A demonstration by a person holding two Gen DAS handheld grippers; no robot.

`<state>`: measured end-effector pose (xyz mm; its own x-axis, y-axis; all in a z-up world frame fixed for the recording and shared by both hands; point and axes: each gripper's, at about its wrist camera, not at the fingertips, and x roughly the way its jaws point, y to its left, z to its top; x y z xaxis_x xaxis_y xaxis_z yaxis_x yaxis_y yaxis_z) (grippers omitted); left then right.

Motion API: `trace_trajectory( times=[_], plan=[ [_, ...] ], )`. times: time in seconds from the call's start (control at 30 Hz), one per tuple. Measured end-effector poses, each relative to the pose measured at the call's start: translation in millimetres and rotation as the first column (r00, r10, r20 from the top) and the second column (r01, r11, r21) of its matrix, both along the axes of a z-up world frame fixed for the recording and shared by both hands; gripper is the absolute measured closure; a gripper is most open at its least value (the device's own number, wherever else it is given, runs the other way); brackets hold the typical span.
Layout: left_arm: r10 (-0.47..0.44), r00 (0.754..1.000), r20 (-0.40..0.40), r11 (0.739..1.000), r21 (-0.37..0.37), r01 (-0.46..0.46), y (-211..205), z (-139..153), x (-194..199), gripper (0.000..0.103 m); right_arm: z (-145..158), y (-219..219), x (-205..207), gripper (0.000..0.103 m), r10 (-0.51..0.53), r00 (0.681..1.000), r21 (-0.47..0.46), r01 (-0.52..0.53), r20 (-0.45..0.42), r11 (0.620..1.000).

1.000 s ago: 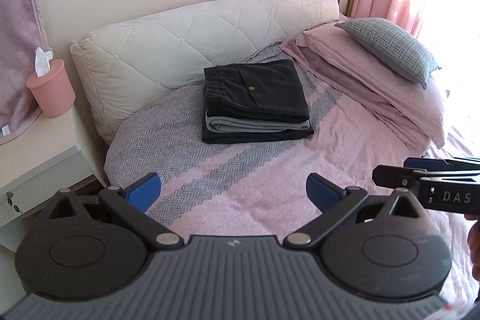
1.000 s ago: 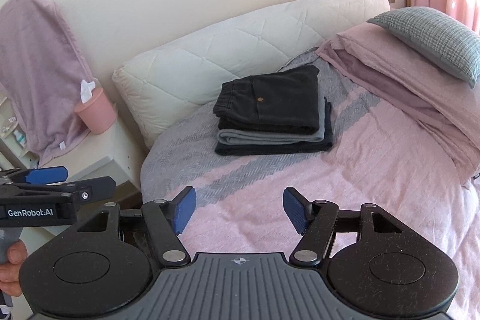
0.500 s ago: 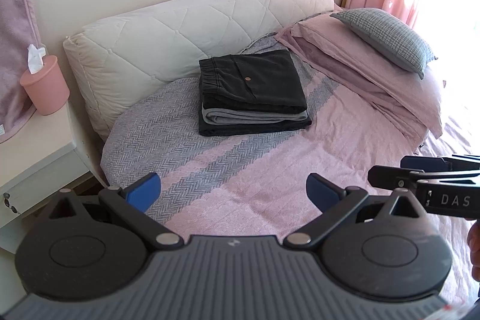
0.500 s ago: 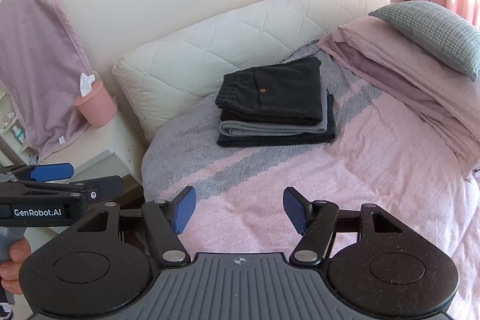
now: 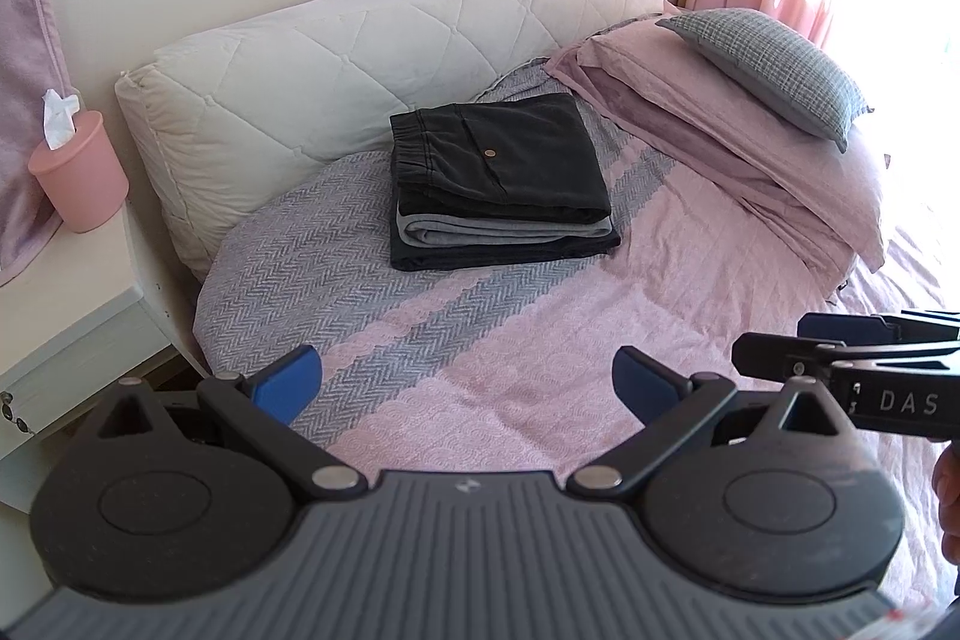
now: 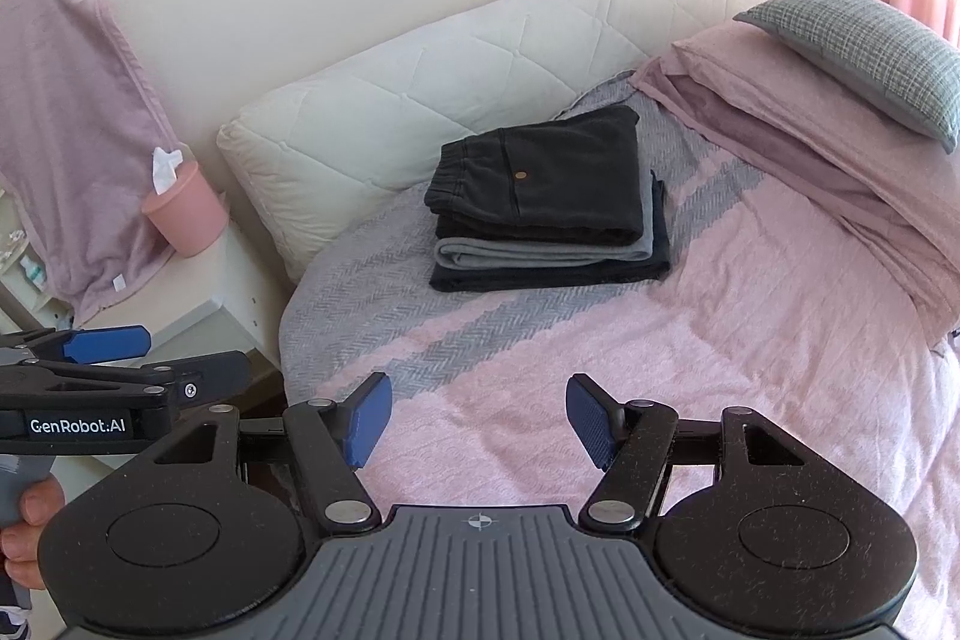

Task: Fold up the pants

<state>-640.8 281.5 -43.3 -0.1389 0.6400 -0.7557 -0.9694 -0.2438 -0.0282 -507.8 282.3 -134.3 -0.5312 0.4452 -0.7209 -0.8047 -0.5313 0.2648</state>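
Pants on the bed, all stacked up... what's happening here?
A person holds a gripper in each hand, and both the left gripper and right gripper are open and empty, above the pink blanket. Neither touches the pants. Three pairs lie folded in a neat stack near the headboard.

Black and grey folded pants (image 5: 498,184) on a pink, grey-herringbone-striped bedspread (image 5: 480,340) (pillow (image 5: 774,70) grey check)

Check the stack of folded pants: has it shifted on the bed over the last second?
No. The stack of folded pants keeps its spot on the grey herringbone band before the white quilted bolster; only the cameras moved.
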Motion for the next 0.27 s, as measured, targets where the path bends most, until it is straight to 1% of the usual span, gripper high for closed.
trace_trajectory(
  times=[0.27],
  plan=[
    [-0.012,1.000,-0.009,1.000,0.004,0.012,2.2,0.2,4.7,0.001,-0.3,-0.3,4.0,0.041,-0.012,1.000,0.002,0.012,-0.006,1.000]
  ],
)
